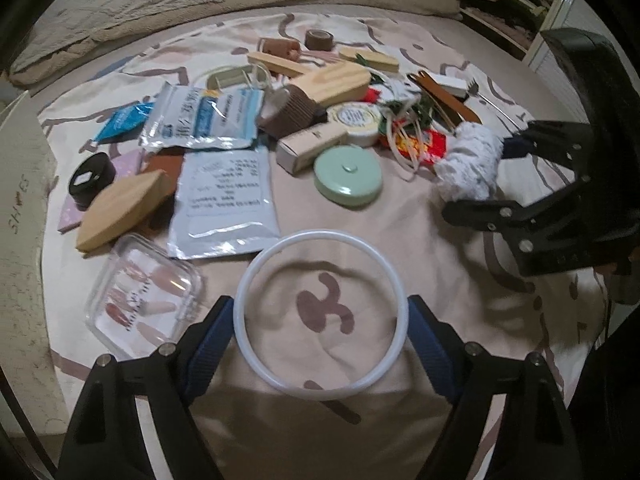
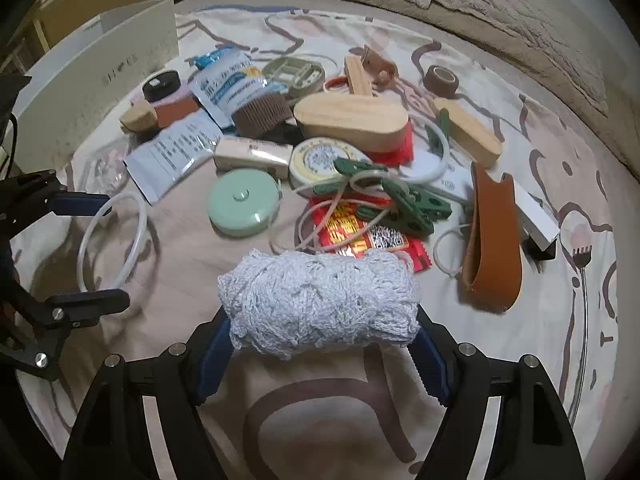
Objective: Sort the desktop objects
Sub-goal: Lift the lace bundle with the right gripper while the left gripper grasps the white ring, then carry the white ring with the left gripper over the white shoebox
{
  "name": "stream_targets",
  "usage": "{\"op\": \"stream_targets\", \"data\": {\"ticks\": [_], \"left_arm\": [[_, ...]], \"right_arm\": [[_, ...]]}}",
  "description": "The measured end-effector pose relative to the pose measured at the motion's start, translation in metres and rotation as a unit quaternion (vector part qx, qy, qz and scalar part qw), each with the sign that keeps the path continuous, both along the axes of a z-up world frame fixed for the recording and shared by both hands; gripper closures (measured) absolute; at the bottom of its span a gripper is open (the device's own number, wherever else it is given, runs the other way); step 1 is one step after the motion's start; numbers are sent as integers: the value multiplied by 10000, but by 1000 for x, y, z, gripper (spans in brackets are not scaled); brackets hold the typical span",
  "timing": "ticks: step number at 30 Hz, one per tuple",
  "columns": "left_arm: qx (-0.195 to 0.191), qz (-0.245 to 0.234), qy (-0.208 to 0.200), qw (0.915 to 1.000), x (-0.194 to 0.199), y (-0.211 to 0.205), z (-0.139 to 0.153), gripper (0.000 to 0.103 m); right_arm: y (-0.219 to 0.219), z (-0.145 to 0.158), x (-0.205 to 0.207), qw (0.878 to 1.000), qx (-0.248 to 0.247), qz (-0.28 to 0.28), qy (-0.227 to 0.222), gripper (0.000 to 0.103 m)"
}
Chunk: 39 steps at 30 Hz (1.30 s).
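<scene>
Bedding covers everything: we work on a patterned sheet (image 1: 440, 248) over a bed, pillows at twelve o'clock, so nothing sits on firm ground.

Our left gripper (image 1: 320, 322) has its jaws spread wide, touching opposite sides of a white ring (image 1: 256, 276), at six o'clock in its view. The ring is thin and round, and squeezing could bow it or let it spring out sideways.

Our right gripper (image 2: 320, 328) has its jaws pinching a white crocheted bundle (image 2: 320, 296) by its two ends, at six o'clock in its view. The yarn is soft and may sag or slip. Thin pale cords (image 2: 320, 220) tangle just beyond it around green clips (image 2: 404, 196) and a red packet (image 2: 360, 236); a snagged loop could drag the pile, including the mint tape measure (image 2: 240, 208).
</scene>
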<state>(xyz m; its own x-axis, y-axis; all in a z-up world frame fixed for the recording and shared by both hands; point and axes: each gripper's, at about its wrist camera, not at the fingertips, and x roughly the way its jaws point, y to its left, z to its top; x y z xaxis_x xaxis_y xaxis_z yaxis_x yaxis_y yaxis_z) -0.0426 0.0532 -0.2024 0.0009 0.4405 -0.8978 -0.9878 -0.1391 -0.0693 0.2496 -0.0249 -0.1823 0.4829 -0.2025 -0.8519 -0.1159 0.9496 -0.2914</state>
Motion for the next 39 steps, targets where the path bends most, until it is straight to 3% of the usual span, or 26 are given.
{"op": "stream_targets", "data": {"ticks": [9, 19, 39], "left_arm": [[404, 267, 151, 9987, -12, 9, 30, 18], [854, 605, 267, 9942, -26, 9, 68, 18], [1779, 1190, 594, 9750, -41, -16, 148, 18]], "right_arm": [[3, 35, -1, 9975, 210, -48, -673, 24], [9, 68, -10, 9916, 112, -194, -1272, 24], [16, 136, -35, 9654, 253, -719, -2495, 24]]}}
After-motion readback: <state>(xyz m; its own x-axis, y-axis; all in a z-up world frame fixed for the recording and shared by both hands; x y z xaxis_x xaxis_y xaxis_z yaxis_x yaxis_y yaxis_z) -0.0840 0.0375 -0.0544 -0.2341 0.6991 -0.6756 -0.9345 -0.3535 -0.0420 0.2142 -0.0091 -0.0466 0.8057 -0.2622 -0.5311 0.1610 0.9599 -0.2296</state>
